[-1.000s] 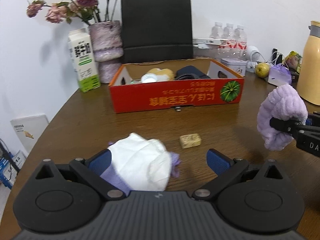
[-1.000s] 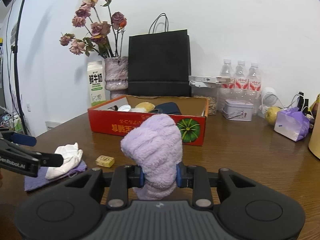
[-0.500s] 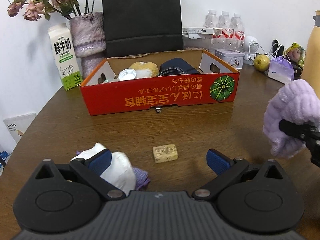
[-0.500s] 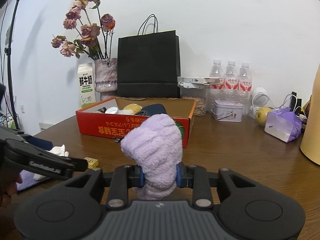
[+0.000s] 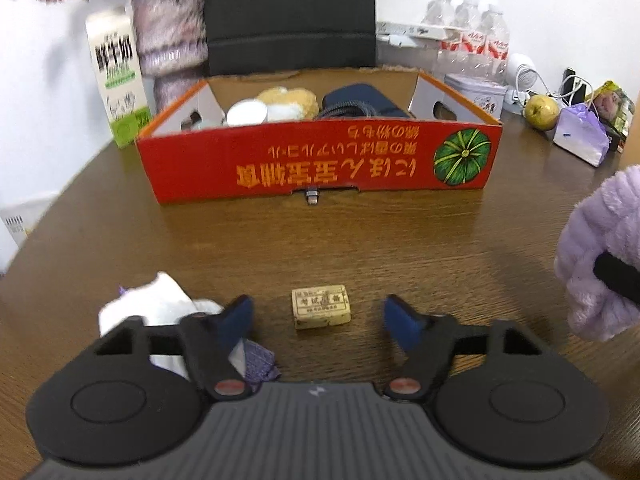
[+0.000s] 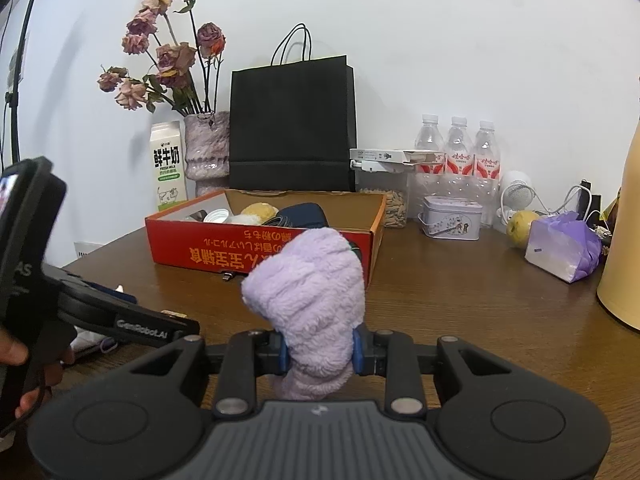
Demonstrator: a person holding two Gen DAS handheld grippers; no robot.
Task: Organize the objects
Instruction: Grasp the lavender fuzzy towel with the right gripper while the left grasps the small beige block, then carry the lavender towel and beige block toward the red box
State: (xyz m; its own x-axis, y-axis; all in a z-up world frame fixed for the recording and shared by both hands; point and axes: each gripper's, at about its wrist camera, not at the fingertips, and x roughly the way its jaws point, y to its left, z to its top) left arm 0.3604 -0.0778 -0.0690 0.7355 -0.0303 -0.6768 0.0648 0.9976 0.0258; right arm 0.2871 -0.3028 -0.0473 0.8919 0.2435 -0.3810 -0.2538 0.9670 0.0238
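A: Landmark is the red cardboard tray box with the green pumpkin print (image 5: 320,162), open top, sitting on the brown wooden table (image 5: 400,240). Left gripper (image 5: 320,316)?

B: Low over the table, on the near side of the box. Jaws have just been closing, now roughly half open. The small tan rectangular block with printed characters (image 5: 322,312) lies flat on the wood between the blue pads (image 5: 400,322), touching neither. Nothing gripped.

A: White stuff by the left finger?

B: Crumpled white cloth (image 5: 160,308) on a purple fabric piece (image 5: 258,360), near side of the box, just left of the block. The left finger overlaps it; contact unclear.

A: Right gripper (image 6: 320,350)?

B: Clamped tight on the fluffy lilac plush bundle (image 6: 312,300), which stands up out of the jaws. Held above the table, in front of the box's right end, near the pumpkin print.

A: Inside the box?

B: A white round lid (image 5: 247,112), a yellowish plush item (image 5: 288,100) and a dark blue pouch (image 5: 360,100), all against the far wall.

A: Behind the box?

B: Black paper bag (image 6: 292,124), milk carton (image 6: 168,164), vase of dried roses (image 6: 206,148).
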